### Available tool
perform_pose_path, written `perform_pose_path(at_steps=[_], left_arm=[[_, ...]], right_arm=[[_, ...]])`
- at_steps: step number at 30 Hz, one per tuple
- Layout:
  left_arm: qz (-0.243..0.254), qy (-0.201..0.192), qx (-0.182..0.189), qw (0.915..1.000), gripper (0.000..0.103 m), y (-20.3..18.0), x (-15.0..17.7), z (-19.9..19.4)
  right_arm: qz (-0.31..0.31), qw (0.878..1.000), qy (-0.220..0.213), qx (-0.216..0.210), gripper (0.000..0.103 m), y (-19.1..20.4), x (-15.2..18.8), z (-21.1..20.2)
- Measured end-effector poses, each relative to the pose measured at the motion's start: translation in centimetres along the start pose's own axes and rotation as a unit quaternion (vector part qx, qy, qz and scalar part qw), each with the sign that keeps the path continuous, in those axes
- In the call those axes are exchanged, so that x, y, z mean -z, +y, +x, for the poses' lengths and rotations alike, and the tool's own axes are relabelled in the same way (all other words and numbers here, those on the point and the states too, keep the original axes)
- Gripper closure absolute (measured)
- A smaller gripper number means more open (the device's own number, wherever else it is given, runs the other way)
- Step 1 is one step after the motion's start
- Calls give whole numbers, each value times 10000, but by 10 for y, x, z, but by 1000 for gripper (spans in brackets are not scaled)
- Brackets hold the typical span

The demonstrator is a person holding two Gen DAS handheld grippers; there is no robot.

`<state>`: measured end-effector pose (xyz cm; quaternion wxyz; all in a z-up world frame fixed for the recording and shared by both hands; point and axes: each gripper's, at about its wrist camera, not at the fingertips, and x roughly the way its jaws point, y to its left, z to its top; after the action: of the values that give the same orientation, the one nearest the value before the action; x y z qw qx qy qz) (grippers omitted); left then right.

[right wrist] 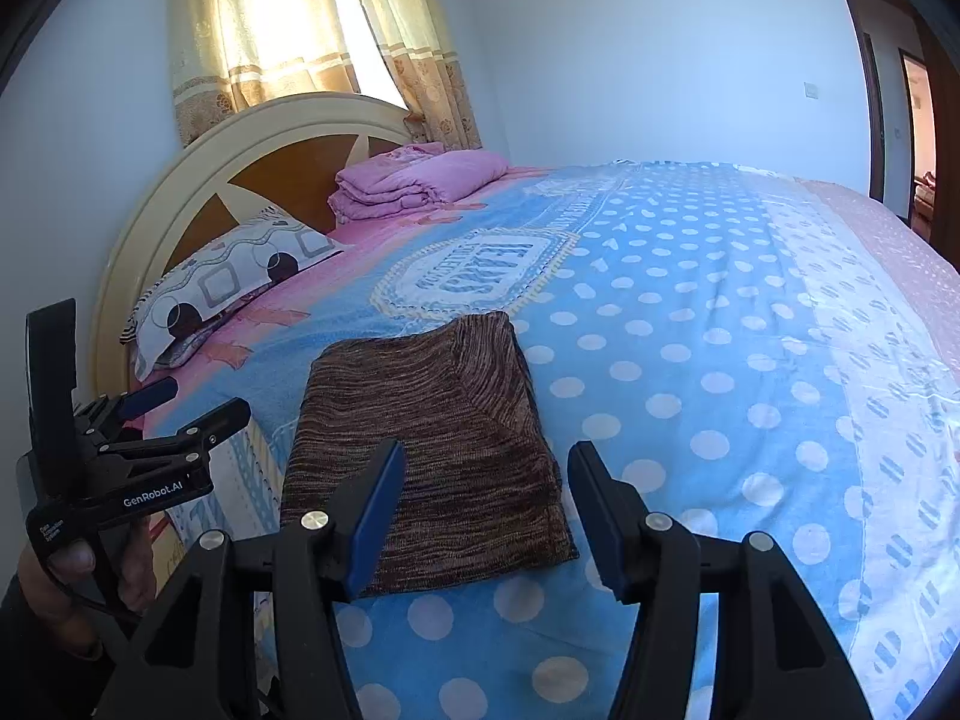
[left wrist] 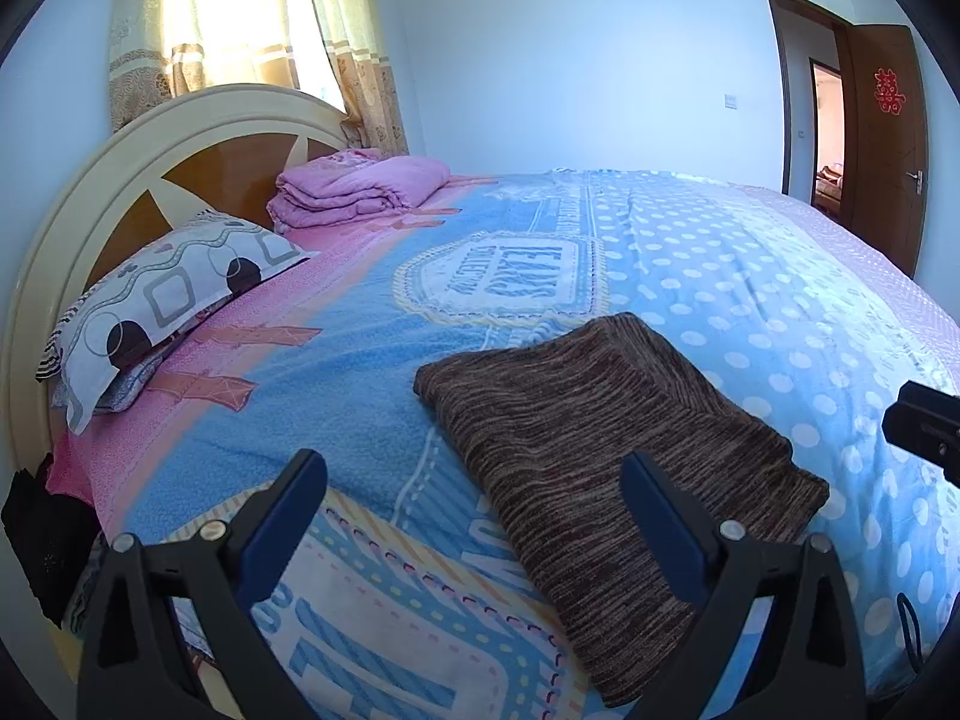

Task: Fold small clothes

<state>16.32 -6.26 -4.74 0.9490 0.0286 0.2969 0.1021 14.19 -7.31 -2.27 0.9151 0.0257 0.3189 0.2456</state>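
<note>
Your right hand-held gripper hangs above the near edge of the folded brown knitted garment, its blue-padded jaws apart with nothing between them. That garment lies flat on the blue polka-dot bedspread. At the left edge, your left hand-held gripper sits beside the bed, jaws apart. Farther back, a patterned white pillow and a folded pink quilt rest against the cream and wood headboard.

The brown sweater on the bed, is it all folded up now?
Looks done: the brown sweater lies in a neat flat rectangle on the blue dotted blanket. In hand: nothing; the left gripper and right gripper are open and empty above it. Left: no other unfolded clothes show.
</note>
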Motion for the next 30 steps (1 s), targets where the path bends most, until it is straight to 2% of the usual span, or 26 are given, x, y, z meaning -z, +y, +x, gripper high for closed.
perform_pose_path(at_steps=[30], left_arm=[[57,23,15,10000,2,-5,4,-2]], right_arm=[[-124,9999,-79,-43,44,15,8,-10]])
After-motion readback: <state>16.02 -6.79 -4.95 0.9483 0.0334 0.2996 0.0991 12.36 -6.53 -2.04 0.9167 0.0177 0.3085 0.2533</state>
